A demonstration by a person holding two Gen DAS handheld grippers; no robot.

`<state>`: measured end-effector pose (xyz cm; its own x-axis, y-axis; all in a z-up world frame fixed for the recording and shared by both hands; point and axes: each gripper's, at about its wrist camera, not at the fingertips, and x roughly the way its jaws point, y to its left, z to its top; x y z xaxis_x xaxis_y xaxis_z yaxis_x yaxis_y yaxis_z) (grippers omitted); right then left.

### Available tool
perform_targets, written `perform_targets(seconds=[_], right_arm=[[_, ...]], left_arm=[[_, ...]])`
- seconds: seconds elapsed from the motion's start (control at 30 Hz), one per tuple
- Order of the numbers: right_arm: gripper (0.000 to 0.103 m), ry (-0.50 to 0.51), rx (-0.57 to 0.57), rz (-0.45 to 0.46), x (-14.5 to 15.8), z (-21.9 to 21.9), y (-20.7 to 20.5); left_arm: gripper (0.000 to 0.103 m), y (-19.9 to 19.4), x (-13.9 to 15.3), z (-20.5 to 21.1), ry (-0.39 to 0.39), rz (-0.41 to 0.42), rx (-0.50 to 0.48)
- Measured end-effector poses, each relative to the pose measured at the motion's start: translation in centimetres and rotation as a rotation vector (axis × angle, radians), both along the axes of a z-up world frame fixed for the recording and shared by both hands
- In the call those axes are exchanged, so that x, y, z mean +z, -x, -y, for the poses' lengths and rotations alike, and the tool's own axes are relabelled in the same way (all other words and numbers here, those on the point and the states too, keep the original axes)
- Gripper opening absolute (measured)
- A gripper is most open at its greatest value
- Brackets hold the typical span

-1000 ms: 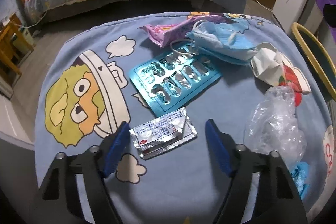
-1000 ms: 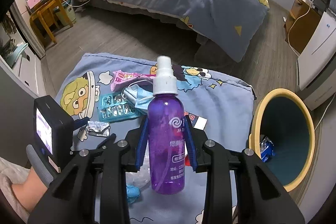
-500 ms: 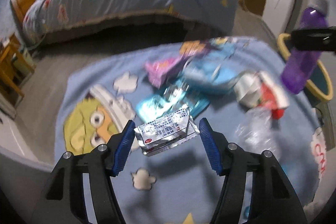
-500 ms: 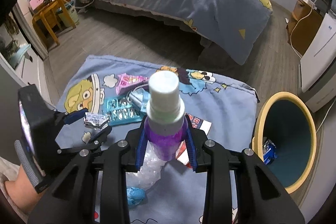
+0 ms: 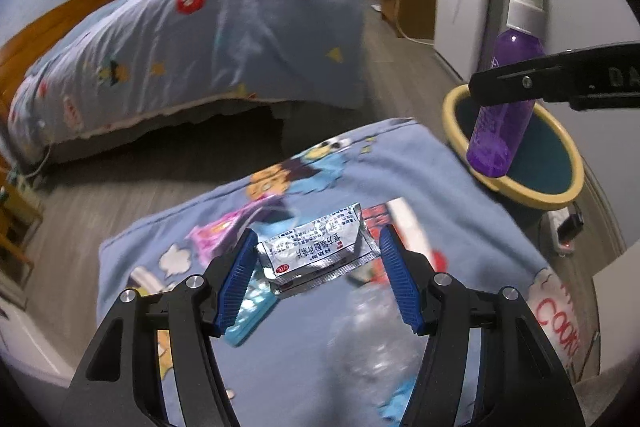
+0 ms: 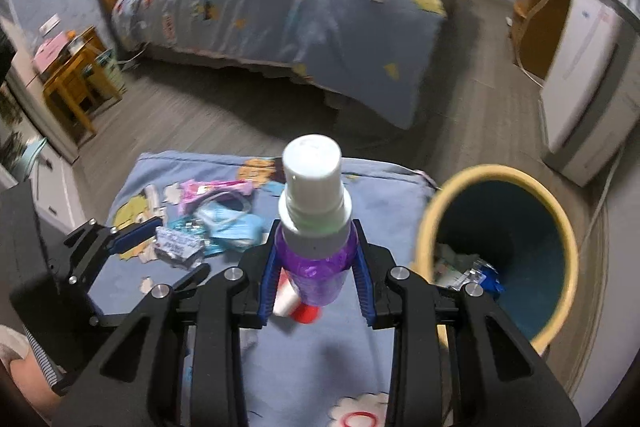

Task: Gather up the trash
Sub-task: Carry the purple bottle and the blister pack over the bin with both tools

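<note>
Transport was the step in hand: your right gripper (image 6: 316, 273) clamped the purple spray bottle (image 6: 314, 227) beside the bin (image 6: 424, 227), off the blanket's right edge. Your left gripper (image 5: 316, 263) gripped the foil sachet (image 5: 316, 251) above the blanket (image 5: 420, 167). Next, you needed each item over the bin's mouth before release.

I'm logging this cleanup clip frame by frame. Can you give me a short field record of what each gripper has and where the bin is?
left gripper: shut on silver foil sachet, lifted off the cloth
right gripper: shut on purple spray bottle, white cap toward the camera
bin: yellow rim, dark inside, some trash already in it, right of the blue cartoon cloth
left on cloth: face mask, pink wrapper
</note>
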<state>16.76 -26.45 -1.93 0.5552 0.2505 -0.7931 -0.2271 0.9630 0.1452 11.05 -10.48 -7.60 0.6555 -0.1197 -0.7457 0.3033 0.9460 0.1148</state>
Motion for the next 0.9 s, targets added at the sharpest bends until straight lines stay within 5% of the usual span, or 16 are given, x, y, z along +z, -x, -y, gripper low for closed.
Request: perform_targets(seconds=[0.5,0.9], right_arm=[[0.032,-0.019,-0.259,-0.04,-2.0,14.4,-0.4],[0.032,-0.075,-0.417,-0.107,-5.7,21.9,-0.9]], left_arm=[[0.064,-1.2,0.7,11.2,0.001,-0.016,-0.189],[0.064,-3.4,0.3,18.9,0.002,-0.073,-0.353]])
